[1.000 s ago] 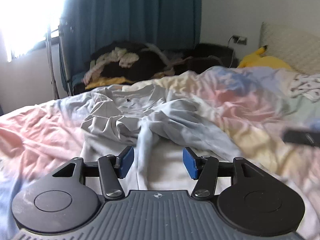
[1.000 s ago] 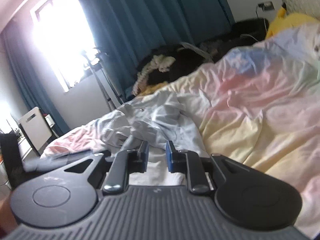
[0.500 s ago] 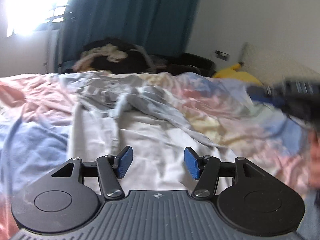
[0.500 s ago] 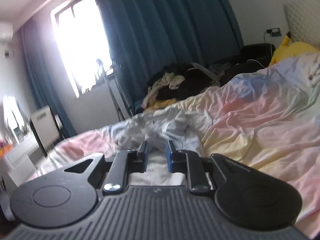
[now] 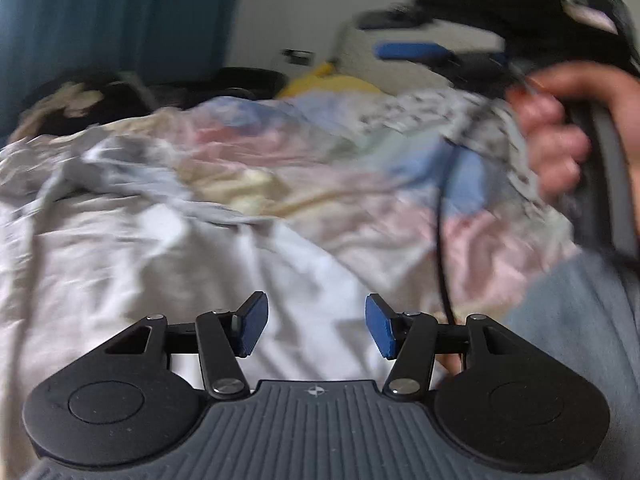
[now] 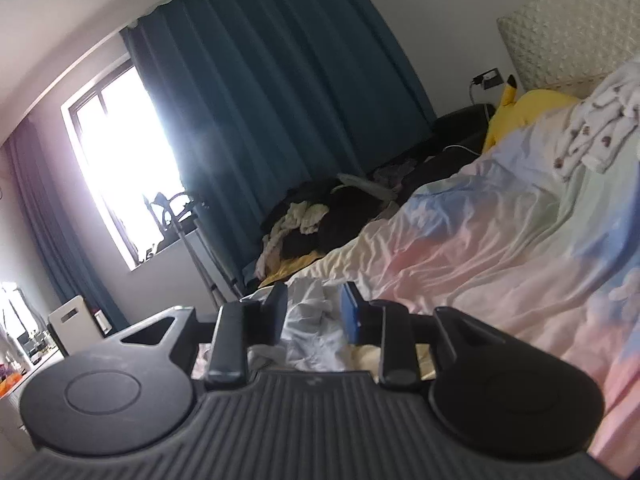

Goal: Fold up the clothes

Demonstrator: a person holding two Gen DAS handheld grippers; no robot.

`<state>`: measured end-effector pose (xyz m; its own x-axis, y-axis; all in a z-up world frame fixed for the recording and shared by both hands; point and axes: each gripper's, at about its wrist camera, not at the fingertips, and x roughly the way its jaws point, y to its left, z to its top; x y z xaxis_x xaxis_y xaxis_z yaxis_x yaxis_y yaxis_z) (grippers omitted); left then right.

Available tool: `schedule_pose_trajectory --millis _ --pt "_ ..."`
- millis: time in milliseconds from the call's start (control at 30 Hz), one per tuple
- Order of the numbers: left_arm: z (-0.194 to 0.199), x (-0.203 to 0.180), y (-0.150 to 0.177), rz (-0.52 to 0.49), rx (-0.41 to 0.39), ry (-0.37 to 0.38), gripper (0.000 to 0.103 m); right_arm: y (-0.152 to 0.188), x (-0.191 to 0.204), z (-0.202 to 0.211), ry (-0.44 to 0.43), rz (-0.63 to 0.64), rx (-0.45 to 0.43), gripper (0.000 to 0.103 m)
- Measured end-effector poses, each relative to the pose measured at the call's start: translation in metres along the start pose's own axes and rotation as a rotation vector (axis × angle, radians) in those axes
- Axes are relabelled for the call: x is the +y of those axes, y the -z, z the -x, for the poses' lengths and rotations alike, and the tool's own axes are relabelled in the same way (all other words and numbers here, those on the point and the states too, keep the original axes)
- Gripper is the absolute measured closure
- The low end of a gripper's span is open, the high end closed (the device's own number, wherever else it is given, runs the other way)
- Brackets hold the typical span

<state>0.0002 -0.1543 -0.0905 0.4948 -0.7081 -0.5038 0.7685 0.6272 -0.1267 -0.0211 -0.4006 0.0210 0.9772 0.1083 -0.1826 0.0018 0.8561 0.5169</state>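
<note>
A pale grey-white T-shirt (image 5: 132, 248) lies crumpled on the pastel bed cover (image 5: 320, 168). My left gripper (image 5: 316, 326) is open and empty, low over the shirt's near part. My right gripper (image 6: 314, 312) is open and empty, raised above the bed, with the shirt (image 6: 316, 332) seen between its fingers farther off. In the left wrist view the right gripper (image 5: 472, 52) shows blurred at upper right, held in a hand (image 5: 560, 140). A small patterned garment (image 6: 592, 132) lies near the headboard.
A pile of dark and cream clothes (image 6: 320, 220) sits beyond the bed under the blue curtain (image 6: 272, 112). A yellow plush toy (image 6: 524, 108) lies by the padded headboard (image 6: 568, 40). A bright window (image 6: 120, 184) and a white appliance (image 6: 76, 320) are at left.
The left gripper has swung right and dropped closer to the shirt. The right gripper has lifted and its jaws have opened wider. The left view is now motion-blurred.
</note>
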Motion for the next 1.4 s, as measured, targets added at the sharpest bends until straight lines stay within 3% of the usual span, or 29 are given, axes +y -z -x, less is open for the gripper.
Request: schedule_pose_trajectory --millis 133,200,533,567,600,667,700,867,1100,1200,1300,1400 --pt "-0.013 -0.018 0.007 -0.035 0.037 0.086 0.042 0.003 -0.006 -0.002 0.048 0.058 -0.006 0.070" --pt "-0.019 -0.025 0.011 -0.055 0.057 0.122 0.042 0.005 -0.005 -0.005 0.032 0.090 -0.001 0.068" --pt "-0.043 -0.012 0.020 0.028 0.122 0.142 0.036 0.015 -0.011 -0.024 -0.025 0.043 0.069 0.066" --pt "-0.045 -0.010 0.021 0.036 0.129 0.144 0.045 0.016 -0.011 -0.025 -0.023 0.042 0.070 0.066" --pt "-0.046 -0.010 0.021 0.033 0.133 0.134 0.073 0.016 -0.010 -0.025 -0.021 0.041 0.072 0.066" --pt "-0.045 -0.009 0.019 0.040 0.141 0.105 0.096 0.018 -0.009 -0.025 -0.018 0.032 0.068 0.066" --pt "-0.042 -0.006 0.018 0.058 0.136 0.100 0.100 0.018 -0.009 -0.025 -0.017 0.028 0.062 0.066" --pt "-0.008 0.015 0.008 0.194 0.067 0.065 0.100 0.018 -0.010 -0.022 -0.028 -0.029 0.013 0.066" --pt "0.080 0.076 0.013 0.581 -0.044 -0.002 0.100 0.010 -0.007 -0.002 -0.056 -0.046 -0.089 0.065" --pt "0.099 0.089 0.028 0.678 -0.023 -0.068 0.100 0.012 0.000 -0.008 -0.061 -0.033 -0.055 0.065" --pt "0.098 0.097 0.041 0.731 0.047 -0.120 0.100 0.021 0.010 -0.023 -0.051 0.011 0.030 0.065" --pt "0.084 0.093 0.041 0.679 0.112 -0.171 0.100 0.036 0.023 -0.041 -0.040 0.072 0.130 0.065"
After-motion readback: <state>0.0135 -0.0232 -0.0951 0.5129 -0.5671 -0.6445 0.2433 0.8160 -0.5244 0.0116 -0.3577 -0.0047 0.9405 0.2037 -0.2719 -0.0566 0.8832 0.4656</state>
